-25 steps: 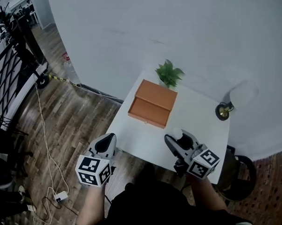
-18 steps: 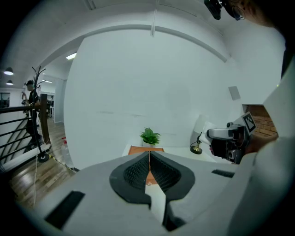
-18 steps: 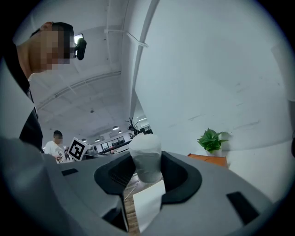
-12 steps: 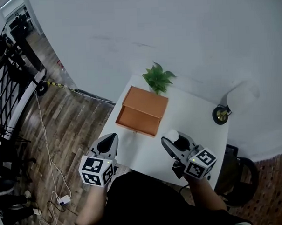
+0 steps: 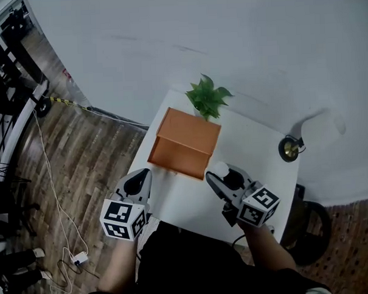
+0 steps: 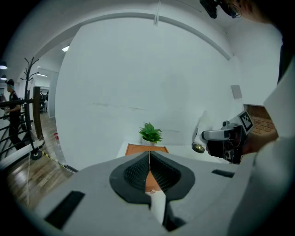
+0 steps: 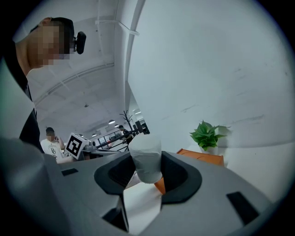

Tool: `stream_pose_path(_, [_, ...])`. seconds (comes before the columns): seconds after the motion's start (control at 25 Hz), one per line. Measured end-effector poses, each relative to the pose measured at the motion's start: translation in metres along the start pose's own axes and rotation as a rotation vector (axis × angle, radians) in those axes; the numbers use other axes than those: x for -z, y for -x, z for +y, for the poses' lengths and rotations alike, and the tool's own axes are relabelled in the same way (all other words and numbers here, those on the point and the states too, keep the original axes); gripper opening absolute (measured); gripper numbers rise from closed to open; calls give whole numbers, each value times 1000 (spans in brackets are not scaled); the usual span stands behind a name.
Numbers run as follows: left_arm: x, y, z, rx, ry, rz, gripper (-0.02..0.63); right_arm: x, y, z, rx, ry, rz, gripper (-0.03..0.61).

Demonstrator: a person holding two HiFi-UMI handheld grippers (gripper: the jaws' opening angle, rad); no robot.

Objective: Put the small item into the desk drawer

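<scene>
Facing white table, wood floor, right hand-held gripper pinching white item, left hand-held gripper closed.

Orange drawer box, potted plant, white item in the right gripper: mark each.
orange drawer box (image 5: 189, 137), head view, middle of its top panel.
potted plant (image 5: 208, 98), head view, its leaves.
white item (image 7: 145, 161), right gripper view, its side between the jaws.

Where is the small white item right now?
The small white item is clamped in the jaws of the right gripper, right of centre in the head view, over the white desk just in front of the orange drawer unit.
</scene>
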State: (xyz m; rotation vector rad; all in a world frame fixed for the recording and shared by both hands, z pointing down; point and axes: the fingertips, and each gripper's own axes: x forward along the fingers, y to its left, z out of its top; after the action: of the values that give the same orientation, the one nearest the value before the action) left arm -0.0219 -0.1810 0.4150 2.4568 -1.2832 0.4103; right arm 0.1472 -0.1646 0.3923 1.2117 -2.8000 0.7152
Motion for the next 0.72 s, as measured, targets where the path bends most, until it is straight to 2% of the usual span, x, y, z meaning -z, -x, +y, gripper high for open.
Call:
stream_pose_path(0.16, [2, -14, 22, 10, 29, 2, 12, 5, -30, -7, 4, 7, 56, 170])
stream_pose_path(0.4, [23, -37, 56, 10, 87, 14, 12, 28, -75, -29, 18, 16, 157, 170])
stream_pose_path(0.72, [46, -64, 73, 36, 137, 48, 12, 56, -115, -45, 14, 19, 263, 170])
